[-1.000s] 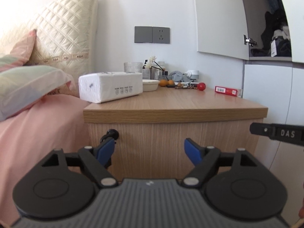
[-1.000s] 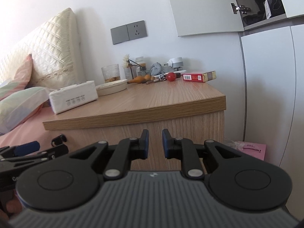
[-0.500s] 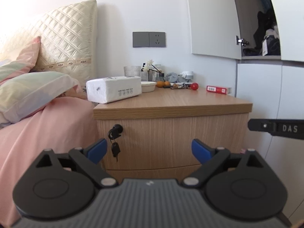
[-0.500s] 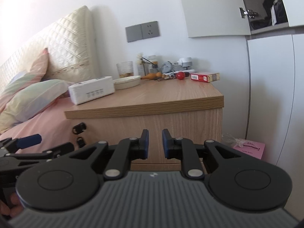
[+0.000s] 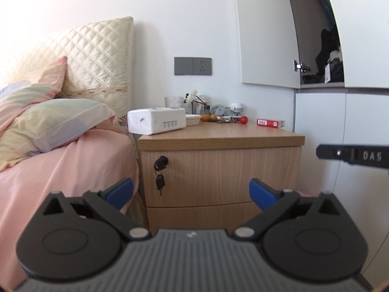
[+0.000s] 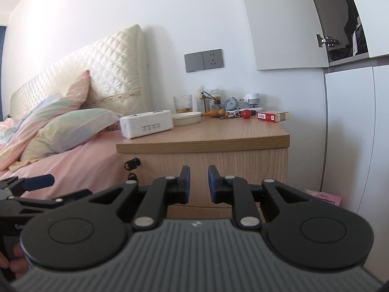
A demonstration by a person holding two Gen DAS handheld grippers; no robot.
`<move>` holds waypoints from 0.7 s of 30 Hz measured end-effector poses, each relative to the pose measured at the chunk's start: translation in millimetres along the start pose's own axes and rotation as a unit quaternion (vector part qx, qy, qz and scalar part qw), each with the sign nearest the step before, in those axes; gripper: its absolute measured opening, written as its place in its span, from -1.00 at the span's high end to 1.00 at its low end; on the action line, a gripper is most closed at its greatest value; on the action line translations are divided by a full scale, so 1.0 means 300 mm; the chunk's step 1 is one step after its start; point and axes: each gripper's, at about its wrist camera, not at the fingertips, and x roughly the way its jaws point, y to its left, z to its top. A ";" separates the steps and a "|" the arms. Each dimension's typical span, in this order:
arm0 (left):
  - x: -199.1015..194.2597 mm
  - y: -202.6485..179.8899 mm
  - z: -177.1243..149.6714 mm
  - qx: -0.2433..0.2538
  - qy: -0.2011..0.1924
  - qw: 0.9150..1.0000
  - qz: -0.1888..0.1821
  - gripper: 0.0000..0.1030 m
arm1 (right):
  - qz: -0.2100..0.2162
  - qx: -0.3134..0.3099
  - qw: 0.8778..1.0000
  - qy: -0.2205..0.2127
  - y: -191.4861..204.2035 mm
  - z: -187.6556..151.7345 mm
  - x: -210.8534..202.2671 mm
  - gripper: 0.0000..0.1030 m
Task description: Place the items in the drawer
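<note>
A wooden nightstand (image 5: 218, 143) stands beside the bed, its top drawer (image 5: 218, 172) closed, with a key (image 5: 160, 168) hanging in the lock. On top lie a white tissue pack (image 5: 156, 121), a cream dish (image 5: 193, 119), a red ball (image 5: 243, 120), a red box (image 5: 270, 123) and small clutter at the back. My left gripper (image 5: 190, 193) is open and empty, well back from the drawer front. My right gripper (image 6: 198, 183) is nearly closed with a narrow gap, empty, also back from the nightstand (image 6: 204, 138).
A bed with pink sheet (image 5: 60, 170) and pillows (image 5: 56, 121) lies left of the nightstand. White wardrobe doors (image 5: 340, 126) stand to the right, with an open cabinet above. A pink bag (image 6: 325, 197) lies on the floor at right. A lower drawer (image 5: 201, 216) is closed.
Both grippers have pulled back from the nightstand, so it looks smaller and its whole front shows. The left gripper's jaws have opened wider. The right gripper's jaws are unchanged.
</note>
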 end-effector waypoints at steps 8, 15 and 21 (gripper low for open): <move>-0.071 0.024 -0.013 -0.012 -0.015 0.999 0.026 -0.99 | 0.008 0.019 1.000 0.004 0.011 -0.049 -0.048 0.61; -0.087 0.028 -0.025 -0.009 -0.015 0.999 0.030 -0.99 | -0.001 0.010 1.000 -0.006 0.018 -0.061 -0.057 0.59; -0.080 0.033 -0.021 -0.008 -0.010 1.000 0.023 -0.99 | 0.008 0.008 1.000 -0.006 0.025 -0.066 -0.053 0.57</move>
